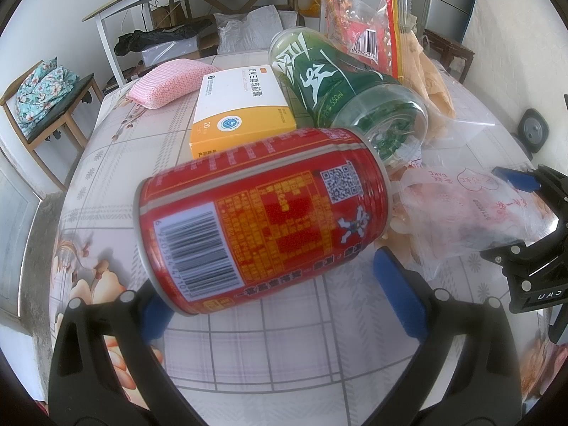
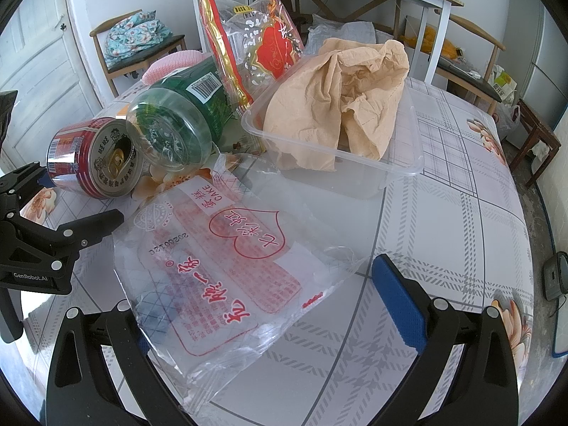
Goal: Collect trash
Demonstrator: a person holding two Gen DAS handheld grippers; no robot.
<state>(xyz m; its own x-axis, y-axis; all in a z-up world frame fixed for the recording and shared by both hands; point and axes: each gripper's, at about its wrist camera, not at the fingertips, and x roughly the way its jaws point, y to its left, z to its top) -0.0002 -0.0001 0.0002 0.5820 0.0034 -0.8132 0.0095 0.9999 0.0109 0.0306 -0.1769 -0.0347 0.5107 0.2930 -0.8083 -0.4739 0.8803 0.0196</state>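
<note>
A red drink can (image 1: 261,220) (image 2: 96,156) lies on its side on the tablecloth. My left gripper (image 1: 266,280) (image 2: 76,191) is open and straddles it lengthwise, a blue pad near each end of the can. To its right lies a clear cake bag (image 1: 468,213) (image 2: 227,277) with red print. My right gripper (image 2: 259,284) (image 1: 497,213) stands open around the bag. The bag covers the left finger, and the right pad (image 2: 397,301) is apart from the bag's edge.
Behind the can lie a green bottle (image 1: 340,81) (image 2: 181,120), an orange-and-white medicine box (image 1: 241,106), a pink sponge (image 1: 170,81) and a snack bag (image 2: 262,42). A clear tub (image 2: 408,167) holds crumpled brown paper (image 2: 340,96). Chairs and a white desk stand beyond the table (image 2: 443,213).
</note>
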